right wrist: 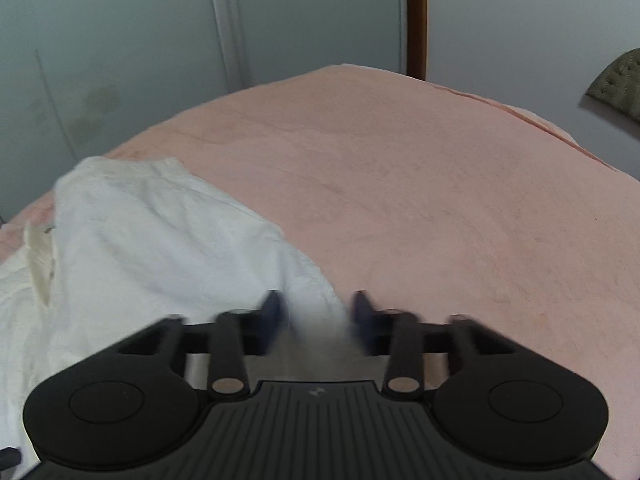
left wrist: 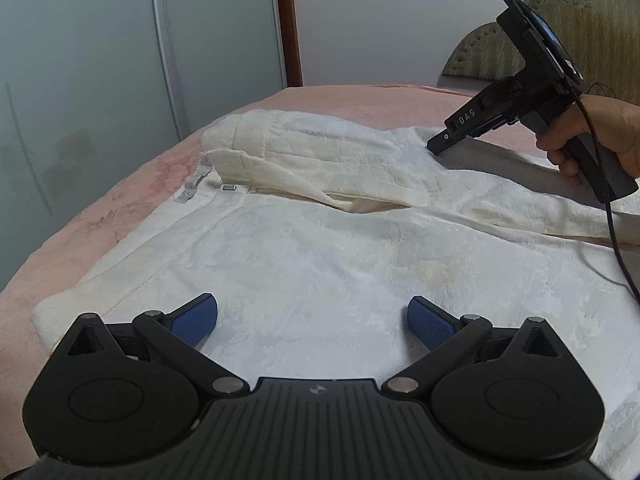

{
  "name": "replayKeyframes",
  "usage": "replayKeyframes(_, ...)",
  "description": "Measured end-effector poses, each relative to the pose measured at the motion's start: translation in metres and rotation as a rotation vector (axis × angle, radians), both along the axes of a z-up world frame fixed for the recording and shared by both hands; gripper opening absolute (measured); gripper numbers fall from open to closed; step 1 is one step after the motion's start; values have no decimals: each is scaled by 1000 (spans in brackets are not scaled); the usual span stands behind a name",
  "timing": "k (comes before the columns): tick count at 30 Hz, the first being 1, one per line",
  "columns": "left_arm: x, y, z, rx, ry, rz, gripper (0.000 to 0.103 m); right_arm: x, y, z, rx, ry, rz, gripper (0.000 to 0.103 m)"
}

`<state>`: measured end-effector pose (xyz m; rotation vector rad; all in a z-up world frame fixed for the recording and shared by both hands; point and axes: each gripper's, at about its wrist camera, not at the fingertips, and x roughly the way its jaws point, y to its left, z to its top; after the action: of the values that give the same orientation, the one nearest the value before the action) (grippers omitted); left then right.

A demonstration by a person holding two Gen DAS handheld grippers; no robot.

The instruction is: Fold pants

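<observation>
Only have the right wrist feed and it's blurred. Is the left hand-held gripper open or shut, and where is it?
Observer: The left hand-held gripper is open and empty, over the near flat part of the white pants.
Operator: Are the pants flat all over?
Observer: No. The far part is bunched into a raised fold by the waistband.
Operator: Where does my gripper sit on the cloth?
Observer: The right hand-held gripper has its tip down at the pants' far edge, next to the pink bedcover.
</observation>
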<state>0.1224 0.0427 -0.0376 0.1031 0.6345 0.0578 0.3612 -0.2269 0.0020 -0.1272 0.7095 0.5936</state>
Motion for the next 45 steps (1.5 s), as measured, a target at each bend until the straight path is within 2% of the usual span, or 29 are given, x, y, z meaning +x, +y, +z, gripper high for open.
replayKeyframes(4, -1, 4, 1, -28, -13, 7, 101, -32, 23, 13, -132, -158, 12, 16)
replayKeyframes(6, -4, 14, 5, -92, -45, 33, 101, -61, 36, 24, -207, -270, 40, 15)
replayKeyframes(8, -7, 35, 9, -214, -82, 83, 101, -97, 44, 33, -260, -363, 87, 14)
replayKeyframes(10, -9, 62, 11, -375, -107, 148, 101, -141, 50, 40, -315, -457, 145, 14)
replayKeyframes(13, -15, 96, 15, -618, -125, 162, 101, -201, 50, 44, -342, -533, 222, 14)
replayKeyframes(17, -16, 116, 30, -816, -106, 99, 101, -269, 57, 37, -353, -564, 345, 14)
replayKeyframes(19, -19, 118, 41, -859, -124, 58, 101, -296, 63, 25, -350, -540, 417, 13)
replayKeyframes(22, -16, 109, 55, -805, -105, -4, 102, -318, 74, 3, -393, -547, 485, 13)
replayKeyframes(25, -1, 98, 51, -732, -23, 28, 101, -319, 72, -7, -377, -541, 478, 14)
replayKeyframes(27, 9, 95, 50, -749, 39, 40, 101, -326, 73, -11, -402, -593, 487, 14)
replayKeyframes(29, 12, 88, 57, -727, 16, 31, 102, -338, 81, -18, -465, -658, 514, 14)
replayKeyframes(30, 11, 81, 64, -673, -12, 28, 102, -343, 84, -21, -490, -682, 531, 14)
replayKeyframes(33, 15, 48, 78, -372, -55, 81, 102, -355, 83, -29, -557, -741, 580, 14)
replayKeyframes(34, 19, 40, 79, -302, -29, 134, 100, -356, 83, -31, -561, -741, 587, 14)
replayKeyframes(35, 25, 41, 76, -291, 3, 176, 98, -356, 82, -32, -556, -734, 583, 14)
replayKeyframes(36, 27, 46, 72, -320, 22, 208, 96, -359, 79, -34, -545, -729, 571, 14)
replayKeyframes(37, 27, 55, 67, -367, 27, 231, 90, -357, 77, -34, -534, -721, 561, 14)
replayKeyframes(38, 25, 66, 58, -419, 33, 257, 79, -356, 74, -35, -522, -706, 551, 14)
replayKeyframes(39, 25, 76, 50, -463, 51, 288, 73, -355, 74, -34, -518, -687, 542, 18)
replayKeyframes(41, 23, 99, 35, -521, 88, 324, 47, -357, 69, -33, -524, -695, 519, 29)
replayKeyframes(42, 23, 105, 32, -539, 85, 324, 45, -358, 65, -30, -531, -706, 510, 41)
replayKeyframes(43, 18, 110, 27, -559, 71, 320, 37, -360, 57, -25, -529, -709, 503, 52)
replayKeyframes(45, 18, 118, 24, -596, 62, 309, 34, -361, 37, -10, -486, -674, 464, 54)
